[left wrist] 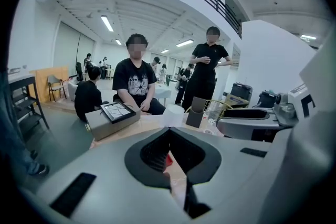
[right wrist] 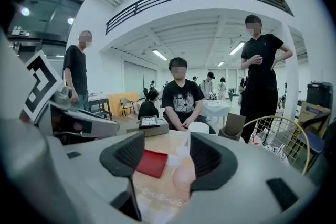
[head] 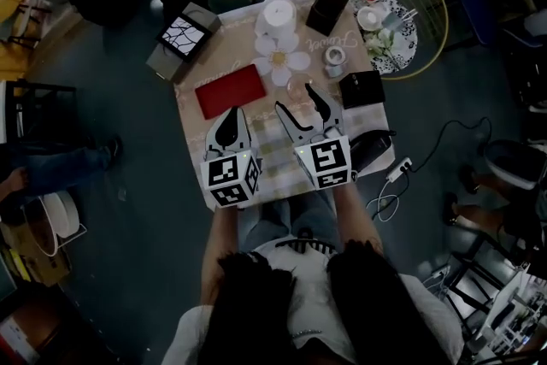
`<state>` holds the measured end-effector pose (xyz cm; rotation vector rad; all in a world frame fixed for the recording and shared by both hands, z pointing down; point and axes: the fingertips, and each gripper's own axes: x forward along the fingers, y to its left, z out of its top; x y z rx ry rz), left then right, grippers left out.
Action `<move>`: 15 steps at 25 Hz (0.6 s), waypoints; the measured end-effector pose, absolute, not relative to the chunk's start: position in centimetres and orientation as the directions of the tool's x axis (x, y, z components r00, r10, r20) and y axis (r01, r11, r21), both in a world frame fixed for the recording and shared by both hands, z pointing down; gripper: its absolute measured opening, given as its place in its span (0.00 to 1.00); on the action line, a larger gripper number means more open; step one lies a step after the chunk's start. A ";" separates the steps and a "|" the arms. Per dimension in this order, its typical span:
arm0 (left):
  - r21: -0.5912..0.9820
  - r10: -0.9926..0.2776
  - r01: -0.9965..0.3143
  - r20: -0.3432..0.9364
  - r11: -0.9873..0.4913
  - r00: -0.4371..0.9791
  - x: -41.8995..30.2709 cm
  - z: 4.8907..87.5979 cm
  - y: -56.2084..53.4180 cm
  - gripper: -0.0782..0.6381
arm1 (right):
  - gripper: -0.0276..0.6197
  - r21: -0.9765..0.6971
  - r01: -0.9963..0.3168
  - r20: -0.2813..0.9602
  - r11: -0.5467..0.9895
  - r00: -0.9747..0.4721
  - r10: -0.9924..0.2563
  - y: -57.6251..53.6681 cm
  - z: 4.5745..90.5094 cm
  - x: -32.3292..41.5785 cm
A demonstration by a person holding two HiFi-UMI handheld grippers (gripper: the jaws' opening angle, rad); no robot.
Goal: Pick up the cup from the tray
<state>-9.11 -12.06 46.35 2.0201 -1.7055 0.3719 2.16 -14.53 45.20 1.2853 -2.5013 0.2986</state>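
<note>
The left gripper [left wrist: 169,132] is closed and empty, with the red tray [head: 231,91] at its twelve o'clock. The right gripper [right wrist: 165,150] is open, with a clear cup [right wrist: 184,176] between its pads.

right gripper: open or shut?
Open. Right gripper jaws stand apart; red tray shows through the gap, nothing gripped.

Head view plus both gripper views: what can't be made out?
- Right gripper view: the pale see-through thing, seen between the jaws of the open right gripper, is blurred; cup or not is unclear.
- Left gripper view: the body of the left gripper hides all but a sliver of the red tray.
- Head view: both grippers cover the near part of the table; the small things at its far corner are too small.
</note>
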 end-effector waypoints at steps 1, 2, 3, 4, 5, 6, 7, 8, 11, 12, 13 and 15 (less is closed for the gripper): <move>0.176 -0.855 -0.977 0.482 -0.122 0.193 -9.1 45.9 -11.7 0.12 | 0.44 -0.047 -0.815 0.359 0.578 -0.554 -0.751 -14.1 44.7 2.0; 0.176 -0.859 -0.977 0.473 -0.124 0.194 -9.1 45.4 -11.4 0.12 | 0.39 -0.051 -0.812 0.353 0.582 -0.560 -0.750 -13.7 44.2 1.8; 0.177 -0.864 -0.976 0.465 -0.124 0.194 -9.1 44.9 -11.1 0.12 | 0.37 -0.054 -0.811 0.346 0.583 -0.562 -0.751 -13.3 43.8 1.7; 0.178 -0.868 -0.976 0.457 -0.123 0.192 -9.1 44.5 -10.8 0.12 | 0.34 -0.054 -0.814 0.339 0.579 -0.560 -0.756 -13.0 43.3 1.6; 0.179 -0.872 -0.977 0.452 -0.120 0.190 -9.2 44.1 -10.6 0.12 | 0.31 -0.053 -0.820 0.328 0.570 -0.553 -0.766 -12.8 42.8 1.7; 0.179 -0.875 -0.977 0.448 -0.115 0.185 -9.3 43.9 -10.4 0.12 | 0.28 -0.050 -0.828 0.313 0.558 -0.543 -0.779 -12.7 42.2 1.8; 0.180 -0.877 -0.978 0.445 -0.108 0.178 -9.5 43.7 -10.3 0.12 | 0.22 -0.044 -0.835 0.297 0.548 -0.535 -0.791 -12.7 41.6 1.9; 0.182 -0.880 -0.978 0.442 -0.100 0.172 -9.6 43.4 -10.1 0.12 | 0.18 -0.037 -0.839 0.284 0.543 -0.530 -0.799 -12.6 40.9 1.9; 0.194 -0.890 -0.977 0.426 -0.087 0.164 -10.0 42.6 -9.3 0.12 | 0.15 -0.015 -0.843 0.266 0.538 -0.522 -0.811 -12.2 39.6 1.8; 0.194 -0.892 -0.977 0.421 -0.087 0.162 -10.1 42.4 -9.1 0.12 | 0.13 -0.017 -0.847 0.261 0.531 -0.516 -0.816 -12.1 39.4 1.9; 0.193 -0.895 -0.977 0.415 -0.087 0.162 -10.1 42.1 -9.0 0.12 | 0.08 -0.023 -0.852 0.255 0.522 -0.510 -0.821 -12.0 39.2 2.0; 0.195 -0.901 -0.977 0.402 -0.091 0.164 -10.0 41.6 -8.9 0.12 | 0.06 -0.036 -0.859 0.251 0.511 -0.503 -0.827 -11.8 38.9 2.3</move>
